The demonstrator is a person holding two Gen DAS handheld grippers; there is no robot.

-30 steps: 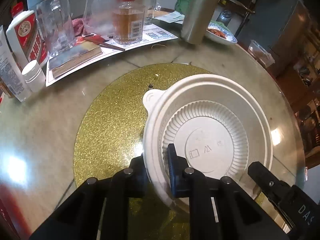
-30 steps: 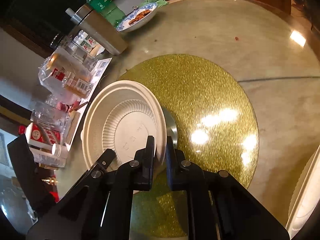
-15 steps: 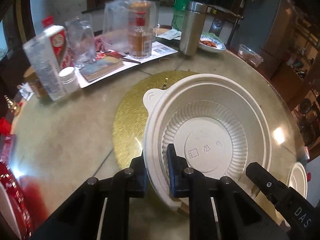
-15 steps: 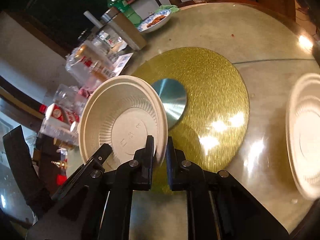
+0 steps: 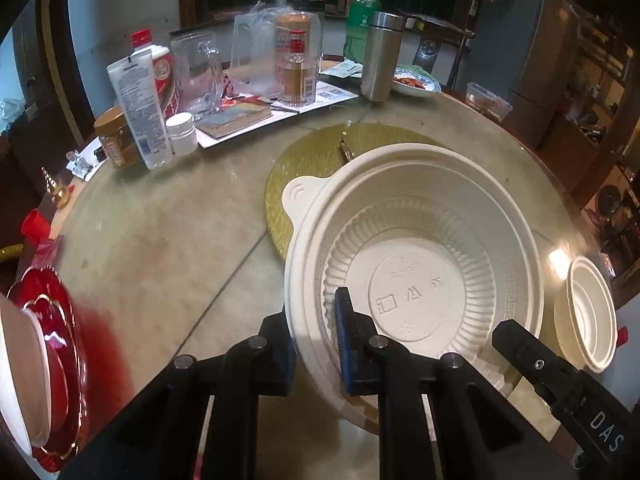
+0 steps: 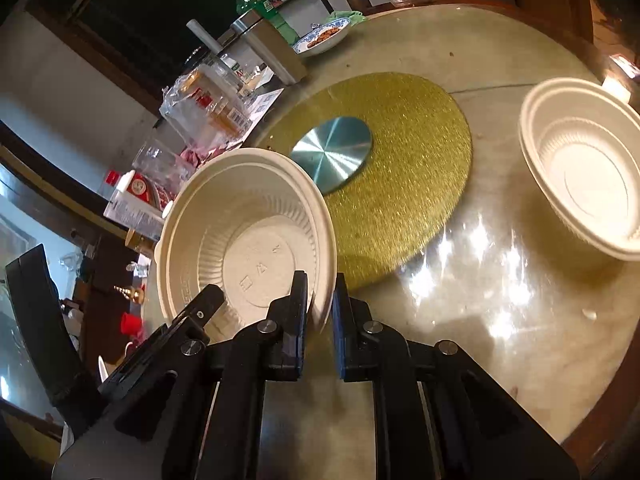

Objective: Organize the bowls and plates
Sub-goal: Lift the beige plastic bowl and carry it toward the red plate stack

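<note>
Two hand-held grippers, left (image 5: 314, 334) and right (image 6: 320, 304), clamp opposite rims of one bowl (image 5: 416, 276) (level carry), likely toward the second bowl (image 6: 588, 164).

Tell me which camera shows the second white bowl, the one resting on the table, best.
The right wrist view: the second white bowl sits whole and large at its right side. The left wrist view shows it only small at the right edge, partly hidden behind the right gripper.

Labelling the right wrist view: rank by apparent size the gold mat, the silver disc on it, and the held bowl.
1. gold mat
2. held bowl, though it sits nearest the camera, so its look is inflated
3. silver disc
</note>
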